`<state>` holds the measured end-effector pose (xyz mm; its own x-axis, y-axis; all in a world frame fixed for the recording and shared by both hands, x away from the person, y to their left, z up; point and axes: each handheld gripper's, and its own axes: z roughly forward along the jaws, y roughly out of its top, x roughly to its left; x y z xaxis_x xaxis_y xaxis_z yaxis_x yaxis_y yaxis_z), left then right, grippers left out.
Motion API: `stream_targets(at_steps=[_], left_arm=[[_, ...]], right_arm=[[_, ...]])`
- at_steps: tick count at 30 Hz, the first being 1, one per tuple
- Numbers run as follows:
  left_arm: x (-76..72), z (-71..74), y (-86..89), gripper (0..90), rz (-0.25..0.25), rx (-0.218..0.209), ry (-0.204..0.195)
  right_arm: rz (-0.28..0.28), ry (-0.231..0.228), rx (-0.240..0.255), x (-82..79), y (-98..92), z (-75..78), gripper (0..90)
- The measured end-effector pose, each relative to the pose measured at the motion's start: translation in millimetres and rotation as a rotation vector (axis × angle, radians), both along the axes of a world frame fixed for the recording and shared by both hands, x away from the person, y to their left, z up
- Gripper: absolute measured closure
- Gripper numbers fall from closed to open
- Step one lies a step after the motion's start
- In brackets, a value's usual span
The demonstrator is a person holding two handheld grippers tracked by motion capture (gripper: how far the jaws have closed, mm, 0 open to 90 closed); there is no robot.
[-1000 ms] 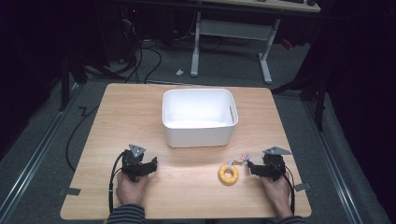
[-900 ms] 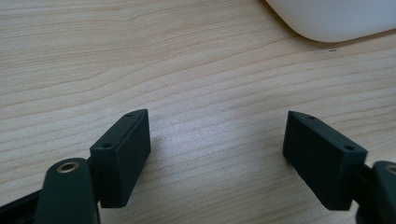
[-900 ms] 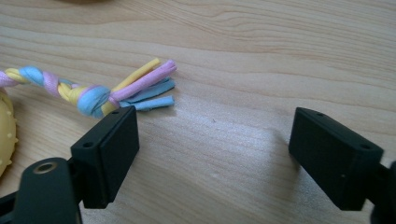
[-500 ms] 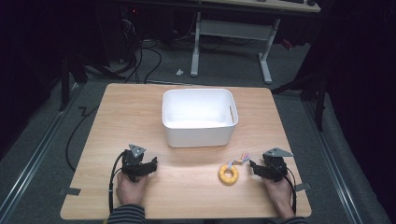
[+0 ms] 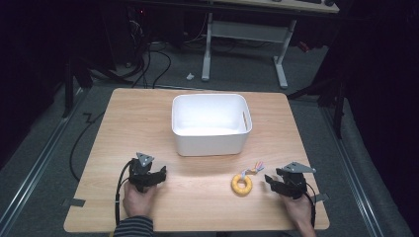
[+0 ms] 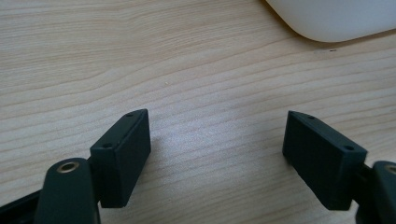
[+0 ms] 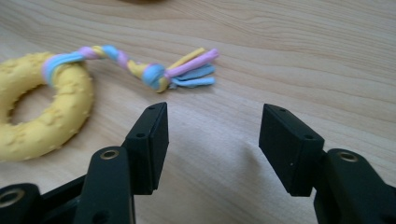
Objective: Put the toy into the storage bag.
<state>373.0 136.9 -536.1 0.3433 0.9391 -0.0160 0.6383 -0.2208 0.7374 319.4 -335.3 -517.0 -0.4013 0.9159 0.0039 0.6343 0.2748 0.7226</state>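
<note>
A yellow knobbly ring toy with a braided pink, blue and yellow tassel lies on the wooden table, front right of centre. Just right of it, my right gripper rests low over the table. In the right gripper view the ring and tassel lie ahead and left of the right gripper. Its jaws have just been closing, with bare wood between them. My left gripper sits at the front left. In its own view the left gripper is open over bare wood.
A white plastic bin stands at the table's middle, behind both grippers; its corner shows in the left gripper view. Desk legs and cables lie on the dark floor beyond the far edge.
The right gripper's jaws stand closer together than a second ago. Both hands and the ring toy keep their places.
</note>
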Motion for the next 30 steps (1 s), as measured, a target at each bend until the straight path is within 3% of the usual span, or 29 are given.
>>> stream_targets(at_steps=[2, 5, 11, 17, 23, 25, 30], left_arm=[[0.0, 0.0, 0.0, 23.9, 0.0, 0.0, 0.0], [0.0, 0.0, 0.0, 23.9, 0.0, 0.0, 0.0], [0.0, 0.0, 0.0, 23.9, 0.001, 0.0, 0.0], [0.0, 0.0, 0.0, 24.0, 0.002, -0.001, 0.0], [0.0, 0.0, 0.0, 24.0, 0.002, -0.002, -0.001], [0.0, 0.0, 0.2, 23.9, 0.003, -0.005, 0.0], [0.0, 0.0, 0.1, 23.9, 0.004, -0.005, 0.0]], right_arm=[[0.034, 0.007, 0.029, -4.6, 1.6, 2.0, 45.1], [0.055, -0.014, 0.03, -8.2, 3.4, 4.2, 46.3], [0.087, -0.01, 0.04, -10.3, 8.4, 6.0, 46.7], [0.146, 0.026, 0.041, -7.5, 18.8, 7.6, 39.1], [0.184, 0.053, 0.064, -5.2, 28.2, 12.1, 40.3], [0.211, 0.094, 0.095, -1.6, 33.7, 12.7, 41.9], [0.237, 0.114, 0.081, 2.0, 42.8, 14.2, 43.8]])
